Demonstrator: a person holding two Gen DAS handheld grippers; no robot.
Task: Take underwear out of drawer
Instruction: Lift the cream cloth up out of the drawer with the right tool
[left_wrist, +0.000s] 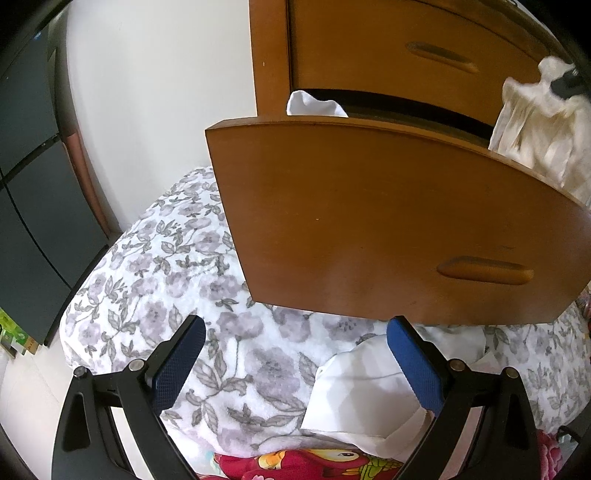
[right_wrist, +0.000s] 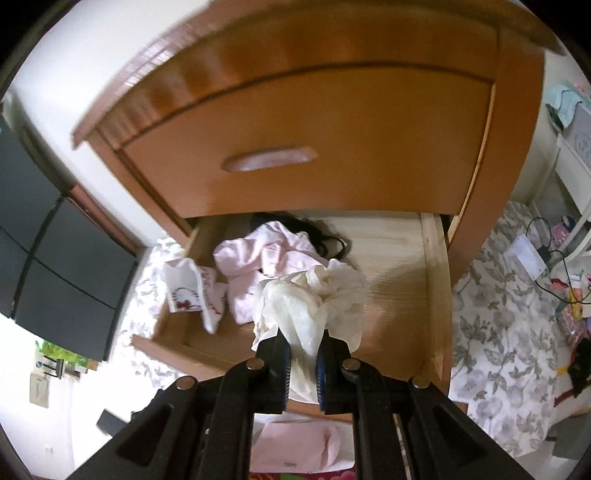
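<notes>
Right tongs (right_wrist: 303, 363): jaws pinched nearly together on a bunch of cream underwear (right_wrist: 314, 299), held above the open drawer (right_wrist: 436, 295).
Underwear lie: gathered into a crumpled wad at the blue pads, its length running from the pads up the picture toward the back of the drawer; a loose edge spreads left and right beyond the jaws. From the left wrist view the same cream cloth (left_wrist: 532, 133) hangs down in folds at the right edge, its long axis roughly vertical, over the drawer front (left_wrist: 369, 221).
Left tongs (left_wrist: 295, 347): jaws standing wide apart, nothing between the pads; a white folded cloth (left_wrist: 354, 398) lies beneath, the right-hand pad in front of it; contact cannot be told.
Drawer contents: a pale pink garment (right_wrist: 258, 266) in the middle, something black (right_wrist: 325, 236) behind it, a white piece with red print (right_wrist: 192, 288) at the left wall.
Writing: red stitched letters run along that white piece, too blurred to read; no brand legible anywhere.
Upper drawer (right_wrist: 295, 147): closed, oval recessed handle.
Bedding: grey floral cover (left_wrist: 166, 277) below and beside the cabinet.
Left side: dark cupboard (left_wrist: 33, 184) against the wall.
</notes>
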